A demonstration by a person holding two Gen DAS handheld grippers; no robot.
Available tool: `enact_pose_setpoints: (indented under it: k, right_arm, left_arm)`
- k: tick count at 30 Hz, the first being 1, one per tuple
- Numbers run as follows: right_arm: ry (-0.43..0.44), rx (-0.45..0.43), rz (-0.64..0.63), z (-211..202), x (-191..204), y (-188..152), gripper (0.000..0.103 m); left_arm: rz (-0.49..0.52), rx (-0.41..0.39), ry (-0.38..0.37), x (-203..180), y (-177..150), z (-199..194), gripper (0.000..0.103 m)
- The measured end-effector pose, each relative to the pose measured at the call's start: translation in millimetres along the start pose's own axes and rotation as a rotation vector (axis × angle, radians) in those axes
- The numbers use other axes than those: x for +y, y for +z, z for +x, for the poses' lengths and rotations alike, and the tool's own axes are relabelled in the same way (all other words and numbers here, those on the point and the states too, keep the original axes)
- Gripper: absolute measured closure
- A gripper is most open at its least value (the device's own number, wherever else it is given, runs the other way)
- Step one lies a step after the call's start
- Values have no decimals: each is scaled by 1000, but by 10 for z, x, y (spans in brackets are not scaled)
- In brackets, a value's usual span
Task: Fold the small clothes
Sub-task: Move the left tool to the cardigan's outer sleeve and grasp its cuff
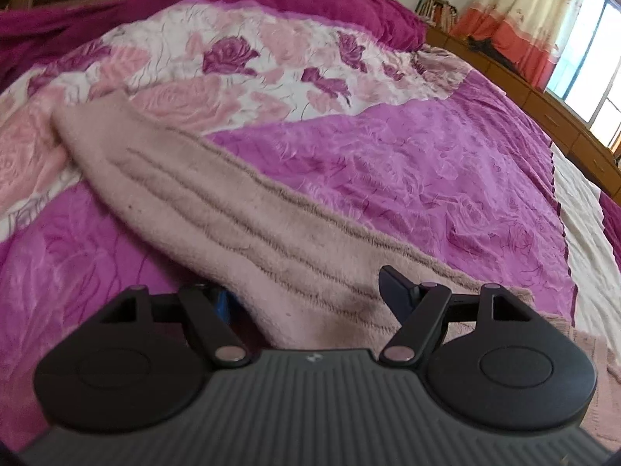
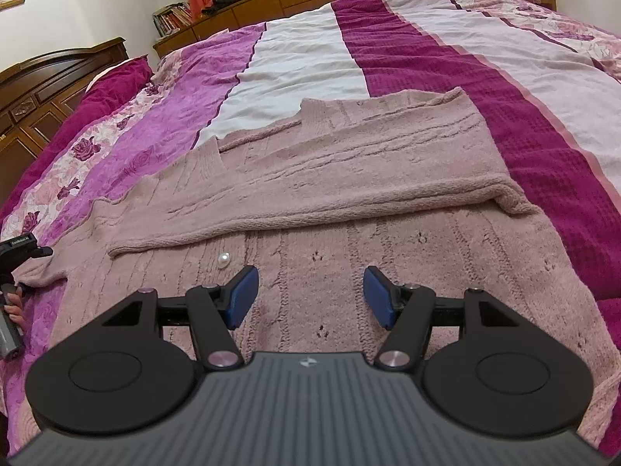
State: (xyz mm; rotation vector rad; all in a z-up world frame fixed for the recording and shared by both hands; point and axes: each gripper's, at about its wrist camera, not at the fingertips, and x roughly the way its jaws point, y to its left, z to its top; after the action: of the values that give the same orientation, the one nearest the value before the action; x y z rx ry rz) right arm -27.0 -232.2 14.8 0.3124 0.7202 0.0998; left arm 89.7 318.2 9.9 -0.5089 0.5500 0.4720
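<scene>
Sweater (image 2: 310, 202): pink knit, spread flat on the bed, directly below and ahead of both my tongs.
Right tongs (image 2: 310, 297): spread, nothing between the blue pads (image 2: 242, 297); I hover them over the sweater's front panel, apparently waiting.
Pearl button (image 2: 224, 260): on the knit, just beyond my right tongs' near-side pad.
Folded sleeve (image 2: 349, 178): lies across the chest, so I judge one fold made.
Left tongs (image 1: 306, 303): jaws apart around the other sleeve (image 1: 217, 202); one pad is hidden under it, so I cannot tell whether they pinch. Placed, I judge, to fold this sleeve inward.
Bedspread (image 1: 388, 163): magenta floral, supports everything.
Far: wooden headboard (image 2: 50, 89), curtain (image 1: 535, 11).
</scene>
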Motion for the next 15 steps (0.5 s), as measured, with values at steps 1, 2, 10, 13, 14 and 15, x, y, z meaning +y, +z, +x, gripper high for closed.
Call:
enact_pose_setpoints:
  k: [1,2,10,13,14,15]
  right_arm:
    - [-1,-1,1,-4,-5,0,36]
    - [-2,-3,2,-9,-14,-1,36]
    - [-5,-10,19,-23,-48,4,36]
    - [-4,-11,21,-23,-48,5,36]
    - [0,-10,23,-25,-49,6,36]
    - [5,-11,24,-27,-50,8,36]
  left_arm:
    - [2,-10,2,6,0,0,35]
    - [8,-19,8,10,3,-2,57]
    - [-8,-80,-76,98,81,-301,95]
    - [-39,-120,-136,46,116,-491,96]
    - [-40,-130,-155,11,130,-549,96]
    - [-39,-139,-171,-25,142,-602,96]
